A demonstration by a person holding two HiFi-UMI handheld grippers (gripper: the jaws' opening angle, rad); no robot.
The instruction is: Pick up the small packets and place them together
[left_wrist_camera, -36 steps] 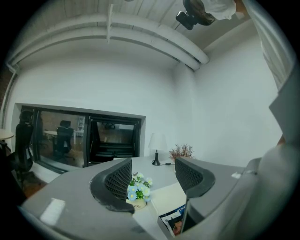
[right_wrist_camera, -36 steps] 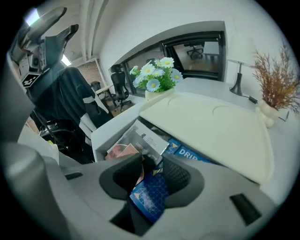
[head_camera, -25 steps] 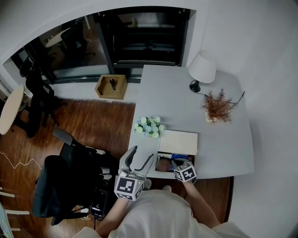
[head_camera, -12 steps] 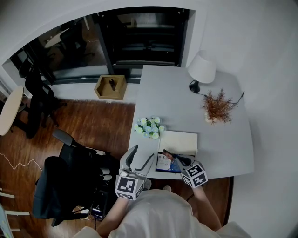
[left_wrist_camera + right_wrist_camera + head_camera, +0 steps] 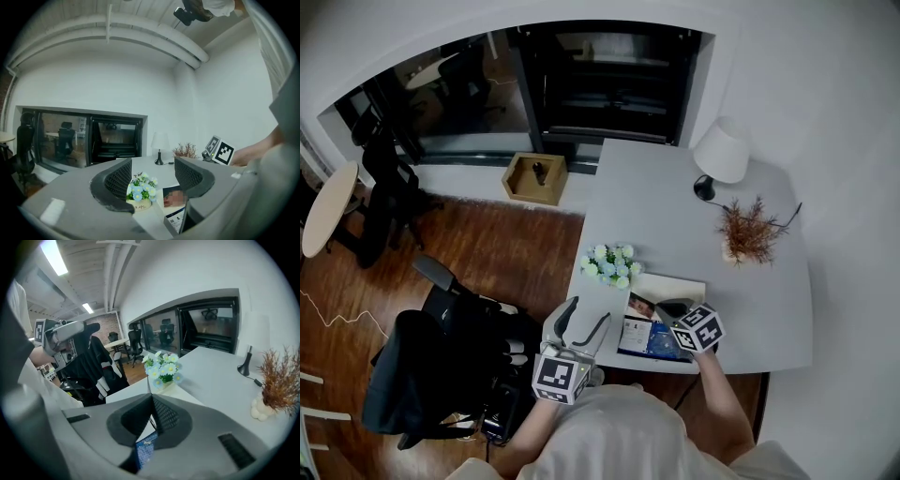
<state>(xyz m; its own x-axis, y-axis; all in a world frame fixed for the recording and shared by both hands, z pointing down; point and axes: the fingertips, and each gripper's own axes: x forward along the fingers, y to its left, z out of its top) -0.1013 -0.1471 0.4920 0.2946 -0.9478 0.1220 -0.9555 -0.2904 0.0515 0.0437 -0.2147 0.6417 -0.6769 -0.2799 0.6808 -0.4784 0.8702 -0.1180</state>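
My right gripper (image 5: 664, 307) is shut on a flat white and blue packet (image 5: 642, 323) with a small picture on it, held tilted above the front edge of the grey table (image 5: 675, 206). In the right gripper view the jaws (image 5: 151, 397) are pressed together on the packet's thin edge, and its blue foil (image 5: 144, 453) shows below them. My left gripper (image 5: 587, 309) stands open and empty at the table's front left corner. Past its jaws (image 5: 152, 180) the left gripper view shows the packet (image 5: 174, 199) and the right gripper's marker cube (image 5: 220, 151).
A cream open box (image 5: 675, 286) lies behind the packet. A pot of pale blue flowers (image 5: 612, 265) stands at the table's left edge, with a white lamp (image 5: 722, 155) and a dried plant (image 5: 750, 230) further back. A black office chair (image 5: 441, 356) is on the wooden floor to the left.
My right gripper has risen and drawn to the right with the packet, lifting it from the spot in front of the cream box. The left gripper has stayed where it was.
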